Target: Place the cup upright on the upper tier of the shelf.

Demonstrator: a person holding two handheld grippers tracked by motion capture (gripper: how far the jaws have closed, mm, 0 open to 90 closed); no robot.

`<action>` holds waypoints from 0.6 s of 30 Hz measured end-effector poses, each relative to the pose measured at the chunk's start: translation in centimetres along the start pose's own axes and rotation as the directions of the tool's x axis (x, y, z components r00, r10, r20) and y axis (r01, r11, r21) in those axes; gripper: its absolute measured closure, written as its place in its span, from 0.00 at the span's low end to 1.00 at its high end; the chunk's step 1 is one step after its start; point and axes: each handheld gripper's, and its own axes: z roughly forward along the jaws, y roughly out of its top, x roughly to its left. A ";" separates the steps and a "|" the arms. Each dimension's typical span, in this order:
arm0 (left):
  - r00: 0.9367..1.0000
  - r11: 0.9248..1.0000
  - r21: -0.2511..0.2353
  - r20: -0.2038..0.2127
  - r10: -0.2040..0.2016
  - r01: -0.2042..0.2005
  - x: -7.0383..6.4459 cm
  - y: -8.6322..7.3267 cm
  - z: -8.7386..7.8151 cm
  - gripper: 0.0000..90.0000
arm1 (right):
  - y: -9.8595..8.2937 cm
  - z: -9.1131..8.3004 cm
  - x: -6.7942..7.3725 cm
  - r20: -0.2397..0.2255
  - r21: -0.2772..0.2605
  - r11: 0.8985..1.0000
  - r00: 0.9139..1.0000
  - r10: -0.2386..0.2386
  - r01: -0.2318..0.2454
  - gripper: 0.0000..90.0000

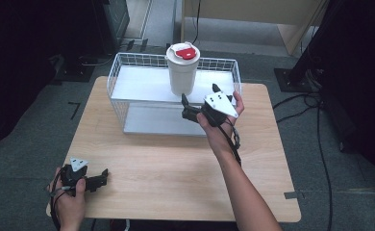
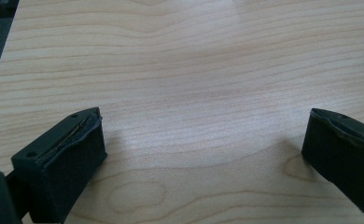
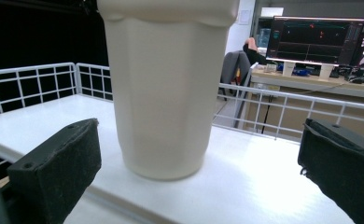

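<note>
A tall white cup [image 1: 182,77] with a red-and-white lid stands upright on the upper shelf of a white wire rack [image 1: 113,72] at the back of the wooden table [image 1: 176,163]. My right gripper [image 1: 200,95] is open just in front of the cup, level with its base. In the right gripper view the cup [image 3: 166,93] sits between and slightly beyond the two spread jaws of the right gripper [image 3: 199,158], untouched. My left gripper [image 1: 103,177] rests at the table's front left corner. It is open over bare wood [image 2: 194,70], with nothing between the jaws of the left gripper [image 2: 203,140].
The rack has a lower white shelf [image 1: 161,120] beneath the upper one, and wire walls [image 3: 287,109] around it. Cables [image 1: 320,144] lie on the floor to the right. A monitor [image 3: 315,39] on a desk stands far behind the rack.
</note>
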 end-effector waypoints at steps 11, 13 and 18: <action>1.000 1.000 -0.001 0.000 0.000 0.000 0.0 0.0 0.0 0.00 | -2.0 -3.4 -1.7 0.023 -0.003 1.000 0.999 -0.022 0.022 0.00; 1.000 1.000 0.001 0.000 0.000 0.000 0.0 0.0 0.0 0.00 | -2.4 -3.9 -2.0 0.027 0.000 1.000 0.999 -0.020 0.020 0.00; 1.000 1.000 0.000 0.000 0.000 0.000 0.0 0.0 0.0 0.00 | -3.5 -5.1 -2.8 0.031 0.012 1.000 0.999 -0.010 0.009 0.00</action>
